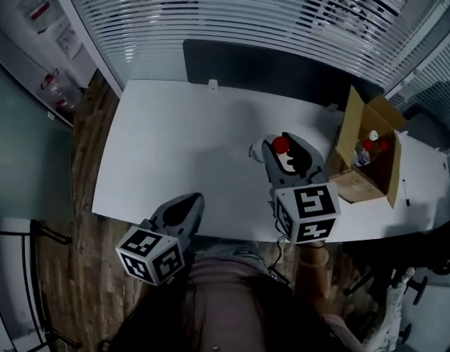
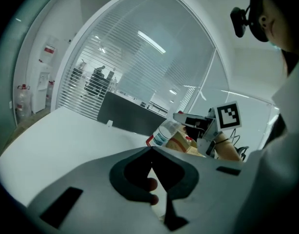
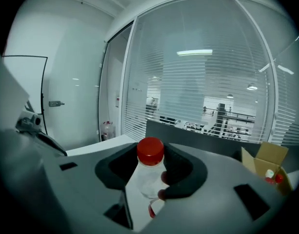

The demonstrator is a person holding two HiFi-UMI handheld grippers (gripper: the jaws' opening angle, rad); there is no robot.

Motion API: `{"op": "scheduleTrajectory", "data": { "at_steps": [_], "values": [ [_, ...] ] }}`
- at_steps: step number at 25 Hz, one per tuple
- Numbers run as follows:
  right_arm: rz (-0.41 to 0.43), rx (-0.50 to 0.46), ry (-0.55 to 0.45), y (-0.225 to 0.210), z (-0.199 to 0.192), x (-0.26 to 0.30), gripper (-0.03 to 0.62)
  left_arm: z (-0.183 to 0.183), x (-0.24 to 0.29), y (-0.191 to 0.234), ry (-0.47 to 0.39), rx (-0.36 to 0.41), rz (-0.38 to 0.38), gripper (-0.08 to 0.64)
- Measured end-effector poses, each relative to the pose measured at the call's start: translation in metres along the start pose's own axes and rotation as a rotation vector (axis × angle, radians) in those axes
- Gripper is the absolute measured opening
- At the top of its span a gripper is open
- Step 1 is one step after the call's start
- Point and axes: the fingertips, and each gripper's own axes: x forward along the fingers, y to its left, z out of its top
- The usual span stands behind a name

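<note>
Red-capped clear plastic bottle (image 3: 147,177) pinched round its body by right tongs (image 1: 282,139): likely light, slick, crushable. Left tongs (image 2: 150,150) pressed together, empty.

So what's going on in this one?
A person works with a handheld tool in each hand. The right tool is shut on a clear plastic bottle with a red cap, holding it tilted over the white table. The left tool is shut and empty, near the table's near edge. An open brown cardboard box at the table's right end holds more red-capped bottles.
</note>
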Motion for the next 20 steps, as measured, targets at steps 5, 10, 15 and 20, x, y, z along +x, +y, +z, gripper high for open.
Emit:
{"op": "scheduleTrajectory", "data": {
  "at_steps": [5,10,15,20],
  "values": [
    [0.104,-0.013,0.011,0.031,0.0,0.027,0.176,-0.003,-0.016,0.012,-0.034,-0.029,0.081,0.009],
    [0.169,-0.029,0.024,0.056,-0.003,0.051,0.176,-0.005,-0.041,0.036,-0.074,-0.068,0.172,0.009],
    [0.208,-0.044,0.04,0.078,-0.006,0.068,0.176,-0.006,-0.061,0.052,-0.103,-0.092,0.231,0.009],
    [0.235,-0.054,0.066,0.096,-0.015,0.085,0.176,-0.006,-0.071,0.064,-0.118,-0.1,0.261,0.009]
  ]
}}
